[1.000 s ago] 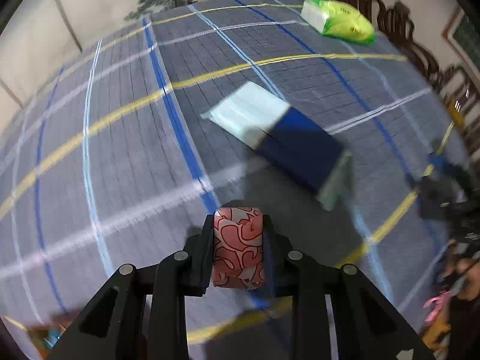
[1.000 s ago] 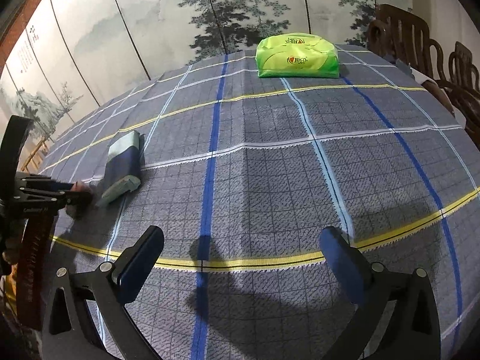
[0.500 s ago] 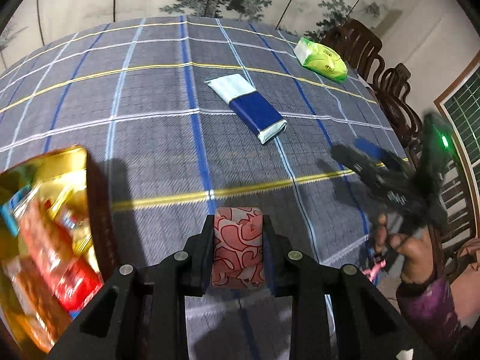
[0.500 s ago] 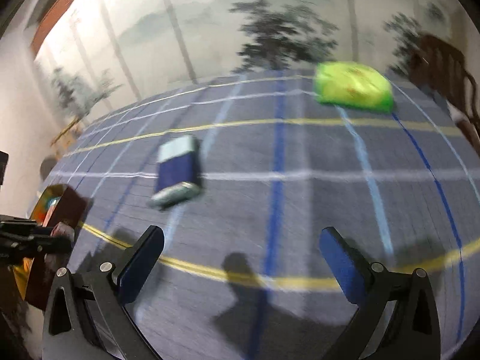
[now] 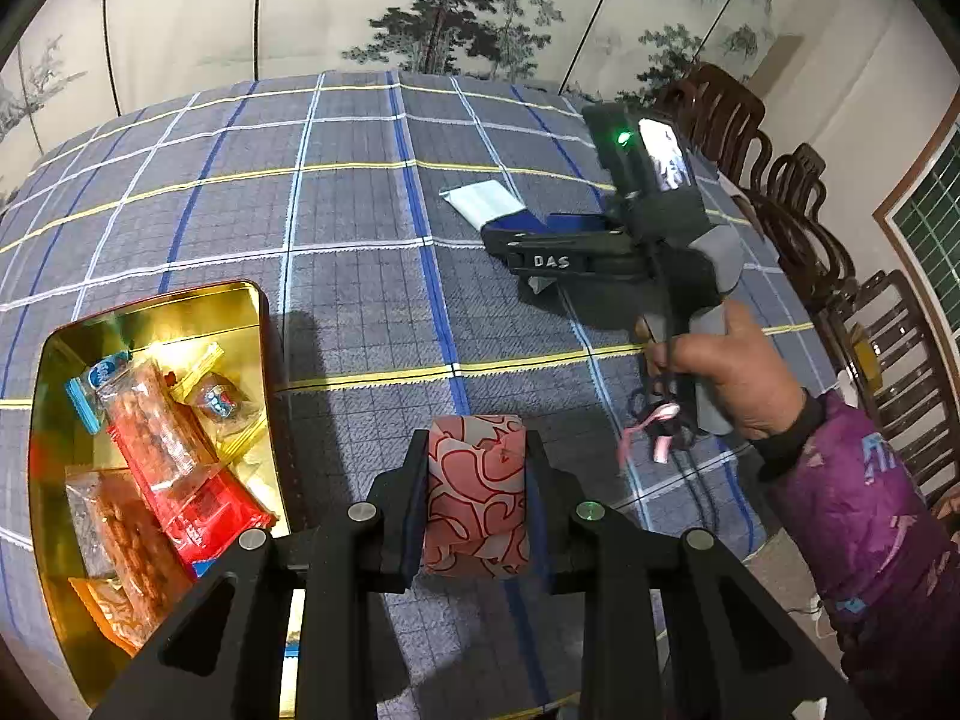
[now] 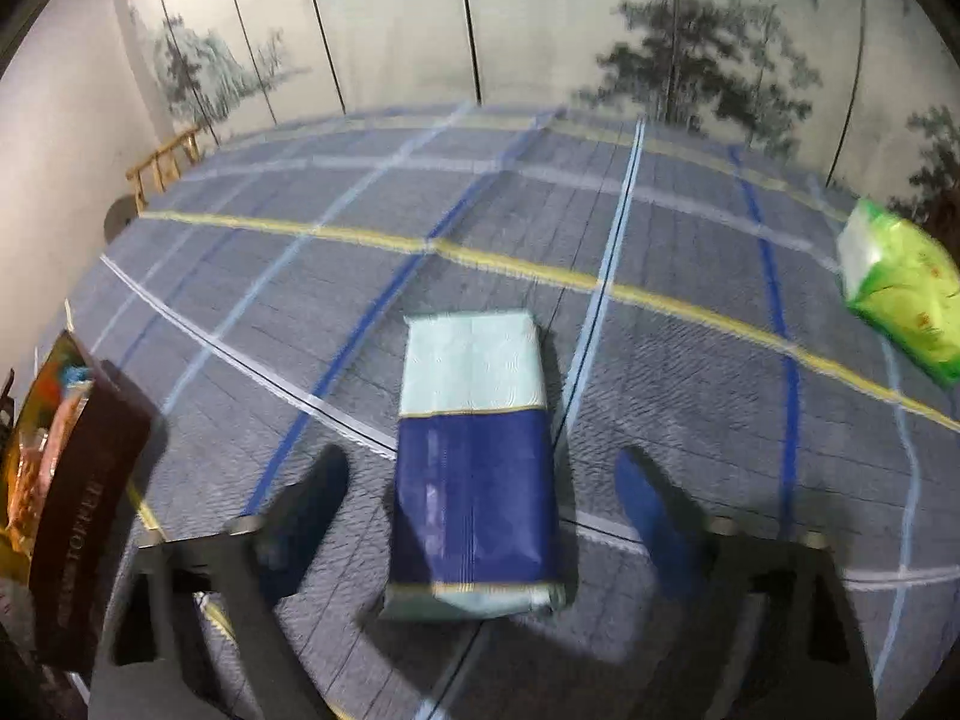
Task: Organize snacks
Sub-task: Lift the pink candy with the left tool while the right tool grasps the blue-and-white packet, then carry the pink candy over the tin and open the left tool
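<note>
Pink-and-grey patterned wrapping marks the small snack (image 5: 476,495) clamped between the two fingers of the left gripper (image 5: 477,498), which pinch it from both sides above the plaid-clothed surface (image 5: 360,300). Just to the left of that held snack sits the gold tin (image 5: 264,324), its rim close beside the gripper body, with red, orange and blue-ended snack packets (image 5: 162,456) lying loosely inside it. Beyond the tin, toward the far right of the cloth, the right gripper (image 6: 480,510) is held by the person's right hand (image 5: 729,381), its fingers spread wide and holding nothing. In the right wrist view, which is blurred, those fingers stand on either side of the blue-and-pale-green packet (image 6: 474,462), apart from it; whether they touch the cloth cannot be told. That packet lies flat on the surface, lengthwise between the fingers, its pale end pointing away. Farther from the tin still, near the far right edge of the cloth, lies a bright green bag (image 6: 900,294). Dark wooden chairs (image 5: 798,204) line that side, and a painted folding screen (image 5: 420,6) stands behind.
</note>
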Demonstrator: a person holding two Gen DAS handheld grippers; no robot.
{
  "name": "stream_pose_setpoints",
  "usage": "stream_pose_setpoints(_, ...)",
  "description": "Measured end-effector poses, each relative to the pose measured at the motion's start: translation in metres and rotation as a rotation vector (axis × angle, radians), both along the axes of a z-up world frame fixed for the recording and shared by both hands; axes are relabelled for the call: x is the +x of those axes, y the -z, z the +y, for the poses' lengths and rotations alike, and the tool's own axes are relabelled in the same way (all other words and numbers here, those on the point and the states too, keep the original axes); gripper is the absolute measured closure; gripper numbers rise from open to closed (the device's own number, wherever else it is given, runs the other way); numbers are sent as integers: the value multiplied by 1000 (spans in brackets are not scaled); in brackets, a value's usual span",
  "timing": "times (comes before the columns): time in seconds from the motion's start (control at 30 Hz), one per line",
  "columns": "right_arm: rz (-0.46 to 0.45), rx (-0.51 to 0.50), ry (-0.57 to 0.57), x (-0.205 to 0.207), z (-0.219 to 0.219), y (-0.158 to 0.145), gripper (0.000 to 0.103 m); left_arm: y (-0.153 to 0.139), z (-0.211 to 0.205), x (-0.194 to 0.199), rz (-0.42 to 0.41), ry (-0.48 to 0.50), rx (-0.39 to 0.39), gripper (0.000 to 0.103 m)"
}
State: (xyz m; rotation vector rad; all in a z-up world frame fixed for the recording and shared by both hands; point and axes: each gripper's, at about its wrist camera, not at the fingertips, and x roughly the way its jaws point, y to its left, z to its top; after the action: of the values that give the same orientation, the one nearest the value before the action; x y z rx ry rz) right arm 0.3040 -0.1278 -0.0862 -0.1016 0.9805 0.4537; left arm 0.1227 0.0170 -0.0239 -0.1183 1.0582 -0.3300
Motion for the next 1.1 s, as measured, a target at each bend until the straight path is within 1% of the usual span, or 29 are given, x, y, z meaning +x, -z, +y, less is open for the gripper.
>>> stream_pose_setpoints(0.03,-36,-39,-4,-1,2,0,47,-2,0,-1,-4,-2,-1,78)
stream_pose_setpoints(0.07,-41,-78,-7,-3,6,1,52,-4,1,-2,-12,-4,1,78)
stream_pose_setpoints(0.17,-13,-64,-21,-11,2,1,53,-11,6,-9,-39,-16,-3,78)
stream_pose_setpoints(0.23,-24,-47,-12,-27,-5,-3,53,-16,12,-14,-50,-26,-4,78)
stream_pose_setpoints(0.37,-42,60,61,-67,-31,-18,53,-22,28,-27,-61,-61,-11,78)
stream_pose_setpoints(0.43,-59,82,107,-90,-45,-20,53,-25,39,-36,-71,-84,0,78)
stream_pose_setpoints(0.57,-67,121,189,-117,-66,-19,53,-25,66,-54,-68,-142,30,78)
stream_pose_setpoints(0.63,-64,109,210,-123,-71,-15,53,-23,77,-60,-64,-170,49,78)
stream_pose_setpoints(0.7,-73,80,227,-129,-72,-10,53,-20,93,-69,-56,-209,56,78)
stream_pose_setpoints(0.8,-89,65,244,-131,-72,-8,53,-14,113,-79,-43,-254,69,78)
stream_pose_setpoints(0.87,-110,58,246,-132,-71,-11,52,-9,125,-83,-40,-274,77,78)
stream_pose_setpoints(0.97,-108,45,252,-130,-70,-8,53,-4,135,-87,-42,-294,99,78)
stream_pose_setpoints(1.1,-105,50,262,-129,-73,-8,53,0,144,-84,-38,-309,77,78)
